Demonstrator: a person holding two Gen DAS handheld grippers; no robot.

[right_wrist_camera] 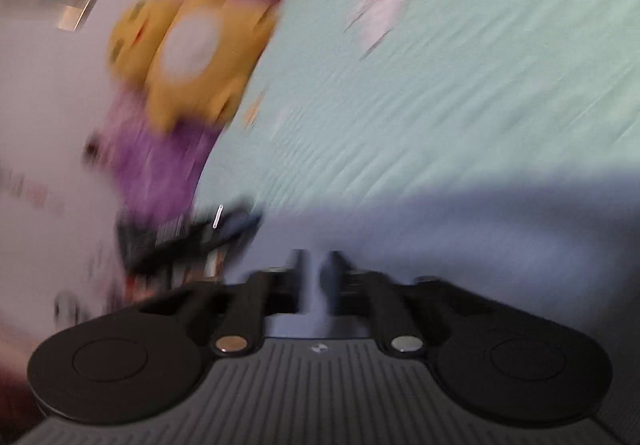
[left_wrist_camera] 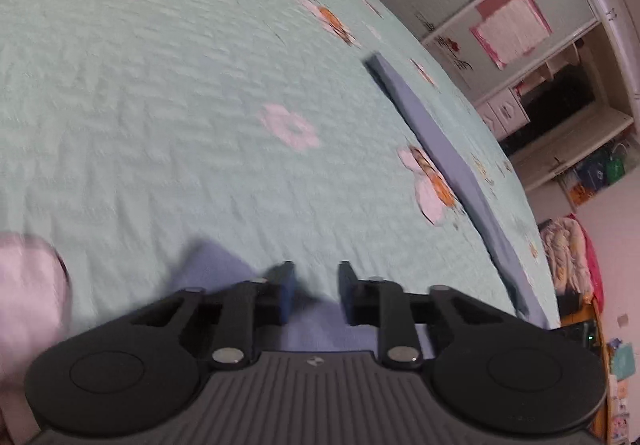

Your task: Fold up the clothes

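Observation:
A periwinkle-blue garment lies on the mint-green quilt (left_wrist_camera: 160,105) of a bed. In the left wrist view one folded edge of the garment (left_wrist_camera: 448,149) runs as a long strip down the right side, and more of it spreads under my left gripper (left_wrist_camera: 316,273). That gripper is open, its two fingers apart, with cloth lying below the gap and not pinched. The right wrist view is motion-blurred. There the blue garment (right_wrist_camera: 460,229) fills the lower right, and my right gripper (right_wrist_camera: 316,261) is shut on a thin fold of it.
A pale pink soft shape (left_wrist_camera: 24,293) sits at the left edge. A yellow plush toy (right_wrist_camera: 188,57), a purple one (right_wrist_camera: 160,165) and a dark object (right_wrist_camera: 180,237) lie along the bed's side. A wardrobe with pink-framed papers (left_wrist_camera: 512,25) stands beyond the bed's right edge.

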